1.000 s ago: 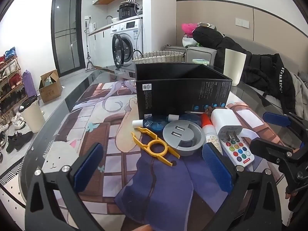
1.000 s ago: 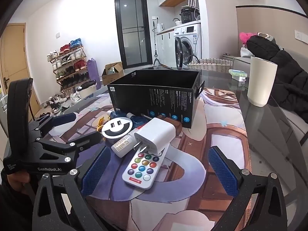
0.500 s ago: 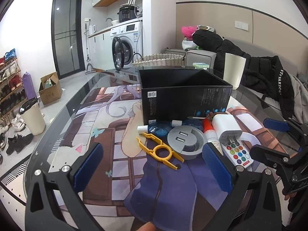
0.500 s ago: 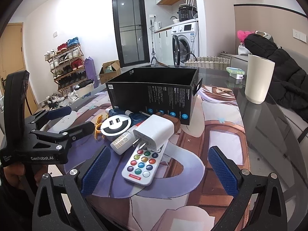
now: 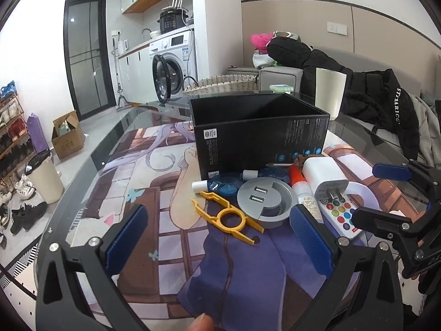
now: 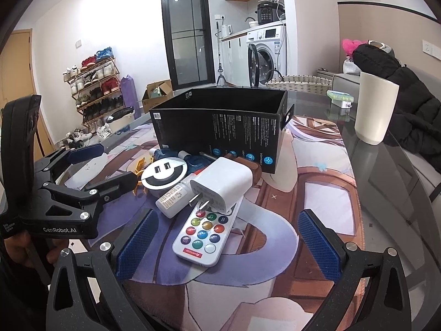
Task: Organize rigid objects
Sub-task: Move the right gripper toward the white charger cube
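Observation:
An open black box (image 5: 259,135) (image 6: 220,127) stands on the printed mat. In front of it lie a yellow plastic tool (image 5: 226,218), a grey round USB hub (image 5: 264,198) (image 6: 165,173), a blue disc (image 5: 223,183), a white glue bottle (image 5: 301,190) (image 6: 173,198), a white charger (image 5: 325,176) (image 6: 223,184) and a white remote with coloured buttons (image 5: 340,215) (image 6: 205,237). My left gripper (image 5: 217,237) is open and empty, just short of the yellow tool. My right gripper (image 6: 226,242) is open and empty, astride the remote.
A white cup (image 6: 374,110) and a small green-topped case (image 6: 340,98) stand on the glass table (image 6: 386,171) at the right. A black jacket (image 5: 372,93) lies on the sofa behind. A wicker basket (image 5: 220,85) sits beyond the box.
Both grippers have drawn back a little and risen, so the pile and box look slightly farther off. Nothing on the table has moved. Both stay open.

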